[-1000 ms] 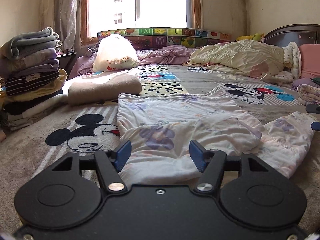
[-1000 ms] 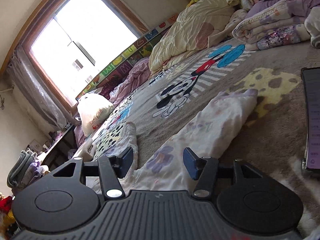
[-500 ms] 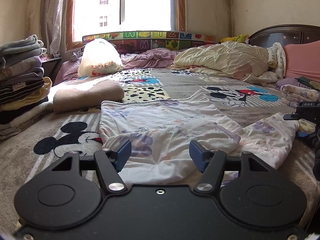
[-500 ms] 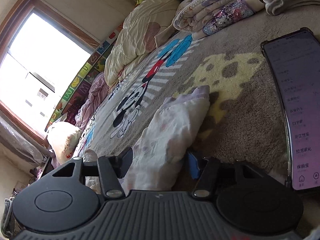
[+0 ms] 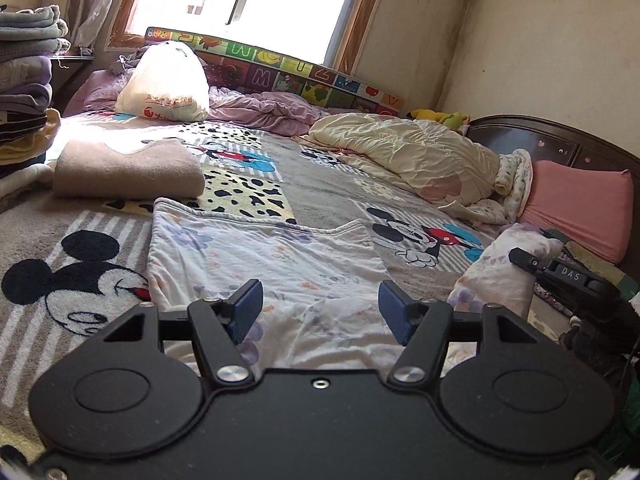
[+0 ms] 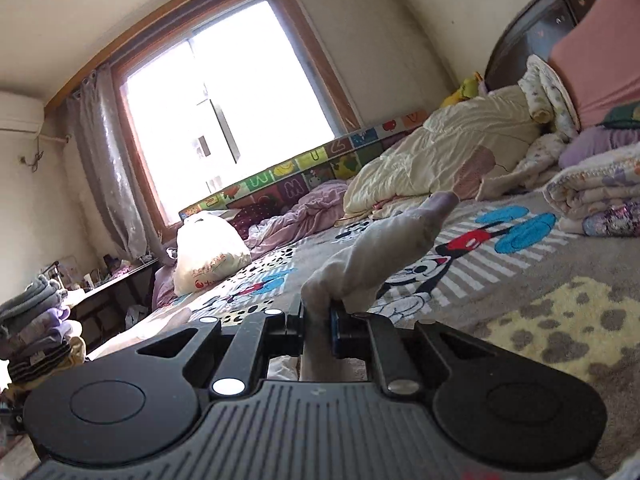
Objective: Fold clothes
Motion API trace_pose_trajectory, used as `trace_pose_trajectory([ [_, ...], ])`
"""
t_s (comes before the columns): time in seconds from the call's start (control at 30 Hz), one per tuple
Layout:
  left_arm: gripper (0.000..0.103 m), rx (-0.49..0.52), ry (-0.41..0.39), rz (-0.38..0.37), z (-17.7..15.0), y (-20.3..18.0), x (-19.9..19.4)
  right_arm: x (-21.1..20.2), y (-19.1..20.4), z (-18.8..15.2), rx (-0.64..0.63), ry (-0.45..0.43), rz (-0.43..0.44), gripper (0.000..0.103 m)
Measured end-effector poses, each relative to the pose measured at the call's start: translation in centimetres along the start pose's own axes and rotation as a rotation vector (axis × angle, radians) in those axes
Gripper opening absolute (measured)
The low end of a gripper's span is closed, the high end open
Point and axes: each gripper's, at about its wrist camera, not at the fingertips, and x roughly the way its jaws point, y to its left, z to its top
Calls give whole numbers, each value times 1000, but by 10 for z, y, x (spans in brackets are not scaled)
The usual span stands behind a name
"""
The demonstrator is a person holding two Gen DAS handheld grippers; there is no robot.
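My right gripper pinches the soft, light shirt's limp sleeve above the bed, while my left gripper hangs released over its near hem.

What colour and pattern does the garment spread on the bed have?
The garment is white with pale purple flowers, shown best in the left wrist view.

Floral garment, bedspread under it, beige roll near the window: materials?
Floral garment: thin, soft, matte woven or knit, likely cotton; it creases finely and droops from the right tongs.
Bedspread: plush fleece or pile, fuzzy nap showing on the cartoon print.
Beige roll: thick matte blanket, felt-like; fibre unclear.
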Motion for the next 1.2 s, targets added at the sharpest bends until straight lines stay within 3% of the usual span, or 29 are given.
trace_pose_trajectory([
  [0.13,63,-218,15,-159,-5,25,-1,6,49,-12,-202,25,82,14],
  [0.3,63,-441,6,-283,-4,56,-6,3,101,-26,-414,33,153,14],
  [0.47,67,-559,11,-320,-3,69,-7,-6,145,-54,-597,59,196,14],
  [0.67,69,-629,30,-332,0,81,-7,-17,186,-85,-784,66,263,13],
  [0.77,67,-578,38,-264,2,80,-6,-19,194,-91,-808,80,281,13],
  [0.87,12,-521,47,-194,3,79,-5,-21,194,-90,-801,90,291,14],
  [0.93,9,-411,63,-130,3,72,0,-24,193,-88,-790,97,299,16],
  [1.07,7,-302,61,-70,0,62,8,-46,184,-78,-768,95,294,37],
  [1.2,7,-267,7,-64,1,64,4,-64,165,-67,-823,80,162,46],
])
